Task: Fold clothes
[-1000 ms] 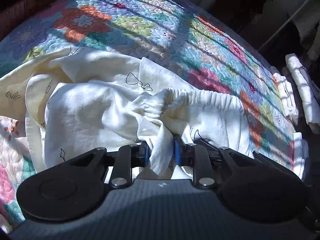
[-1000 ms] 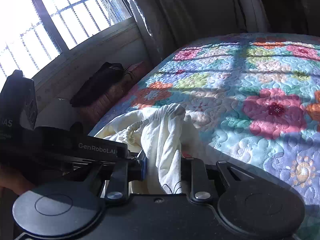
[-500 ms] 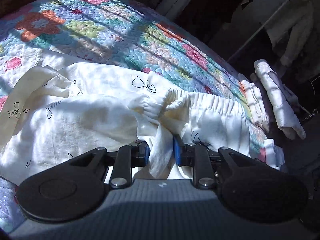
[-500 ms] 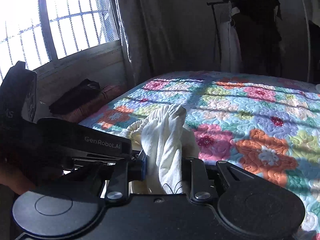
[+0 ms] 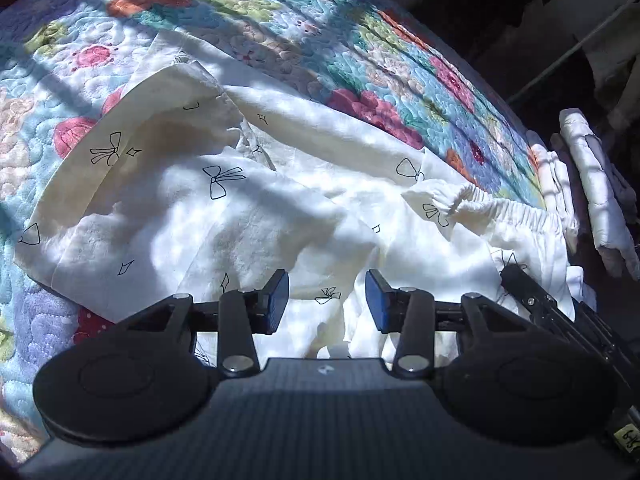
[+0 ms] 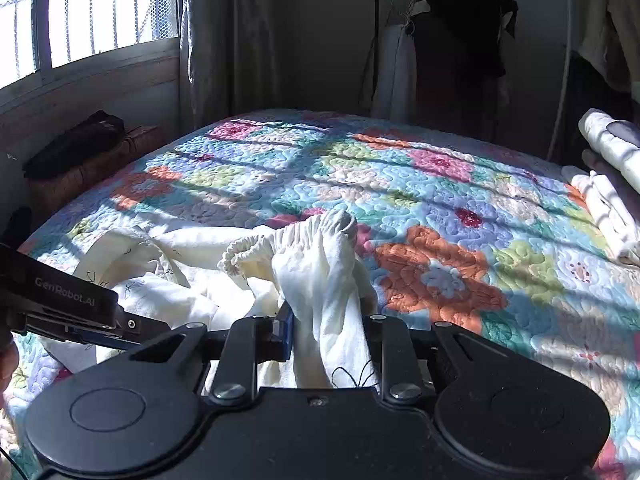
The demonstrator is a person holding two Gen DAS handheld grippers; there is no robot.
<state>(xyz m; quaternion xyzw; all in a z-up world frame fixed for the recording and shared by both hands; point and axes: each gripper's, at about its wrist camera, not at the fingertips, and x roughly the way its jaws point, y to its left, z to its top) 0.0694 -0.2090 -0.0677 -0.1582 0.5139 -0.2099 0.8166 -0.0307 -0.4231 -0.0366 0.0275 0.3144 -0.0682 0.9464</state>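
Letting go on one side while the other side holds is where this could slip: the left tool [image 5: 327, 300] has just been opening, its blue pads now stand apart with the cream fabric lying loose beneath and between them, while the right tool [image 6: 326, 336] is clenched on a bunched fold near the elastic waistband [image 6: 288, 240]. The garment, cream pyjama trousers [image 5: 224, 216] printed with small black bows, lies spread and rumpled on the near part of the floral quilt [image 6: 440, 208] that covers the bed. If the right tool pulls sideways now, I judge the free end may drag and undo whatever crease was laid, or the thin cloth may catch on a left pad and lift with it. Hard sun and shadow bars across the fabric make edges hard to read. Folded white pieces [image 5: 596, 184] sit at the bed's far right edge, well apart from the trousers, and I judge nothing blocks the space between. A clothes rack [image 6: 440, 40] and a window [image 6: 92, 12] stand beyond the bed.
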